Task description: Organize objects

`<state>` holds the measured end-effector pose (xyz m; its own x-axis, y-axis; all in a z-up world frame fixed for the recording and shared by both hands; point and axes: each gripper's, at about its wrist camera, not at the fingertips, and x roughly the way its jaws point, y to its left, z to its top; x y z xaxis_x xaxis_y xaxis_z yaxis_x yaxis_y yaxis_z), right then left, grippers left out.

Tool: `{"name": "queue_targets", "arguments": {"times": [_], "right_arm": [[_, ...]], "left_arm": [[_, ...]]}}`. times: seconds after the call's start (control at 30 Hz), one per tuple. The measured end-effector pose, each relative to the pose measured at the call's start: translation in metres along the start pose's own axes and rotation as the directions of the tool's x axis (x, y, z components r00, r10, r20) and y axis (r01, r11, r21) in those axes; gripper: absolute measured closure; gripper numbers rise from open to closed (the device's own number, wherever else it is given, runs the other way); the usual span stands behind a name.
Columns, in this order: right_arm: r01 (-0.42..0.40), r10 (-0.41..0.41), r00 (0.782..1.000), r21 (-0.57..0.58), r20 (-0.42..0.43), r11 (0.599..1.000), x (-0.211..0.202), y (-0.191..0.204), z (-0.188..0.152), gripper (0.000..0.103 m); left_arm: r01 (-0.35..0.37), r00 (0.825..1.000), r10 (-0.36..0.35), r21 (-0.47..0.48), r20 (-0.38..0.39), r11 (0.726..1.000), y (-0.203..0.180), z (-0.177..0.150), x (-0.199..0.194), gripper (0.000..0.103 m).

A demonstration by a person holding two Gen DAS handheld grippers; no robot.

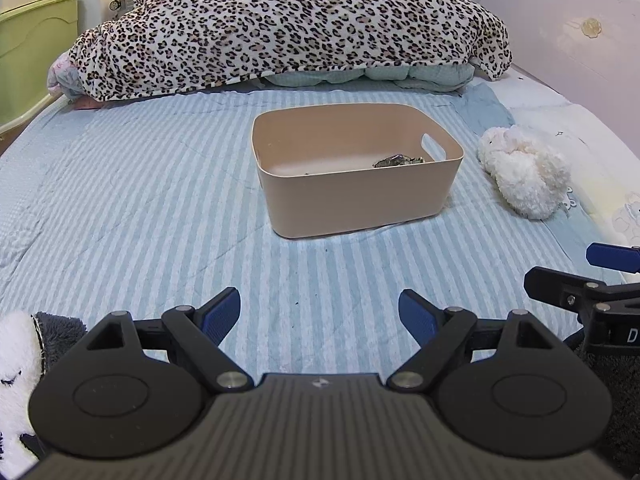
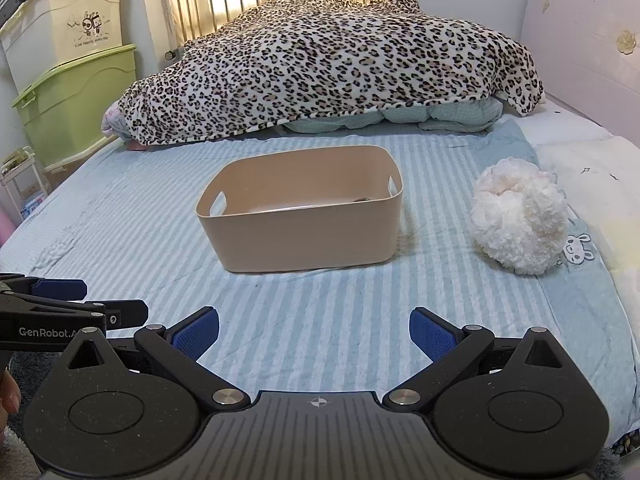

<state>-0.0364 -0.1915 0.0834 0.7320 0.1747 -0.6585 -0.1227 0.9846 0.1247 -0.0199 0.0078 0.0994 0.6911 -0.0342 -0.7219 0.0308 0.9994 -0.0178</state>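
A tan plastic bin with handle cut-outs stands on the striped bed sheet. A small dark patterned item lies in its right corner. A white fluffy plush lies on the bed to the right of the bin. My left gripper is open and empty, low over the sheet in front of the bin. My right gripper is open and empty beside it, to its right.
A leopard-print blanket is heaped at the bed's far end. A pale headboard runs along the right. Green and cream storage boxes stand at the left. A black-and-white plush lies at my near left.
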Motion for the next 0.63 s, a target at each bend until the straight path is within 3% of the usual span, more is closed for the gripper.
{"name": "queue_targets", "arguments": {"times": [0.37,0.5,0.63], "right_arm": [[0.008,-0.008,1.000,0.010,-0.009,1.000,0.0042,-0.0035,-0.0001,0.000],[0.012,-0.012,1.000,0.016,-0.011,1.000,0.0059,-0.0054,0.0000,0.000],[0.013,-0.013,1.000,0.021,-0.016,1.000,0.0082,-0.0076,-0.0007,0.000]], "left_arm": [[0.006,1.000,-0.006,0.002,-0.008,1.000,-0.0002,0.0005,0.0011,0.015],[0.006,1.000,-0.006,-0.003,0.003,1.000,0.0016,0.0010,0.0010,0.008],[-0.002,1.000,0.002,-0.004,0.008,1.000,0.0020,0.0023,0.0018,0.008]]}}
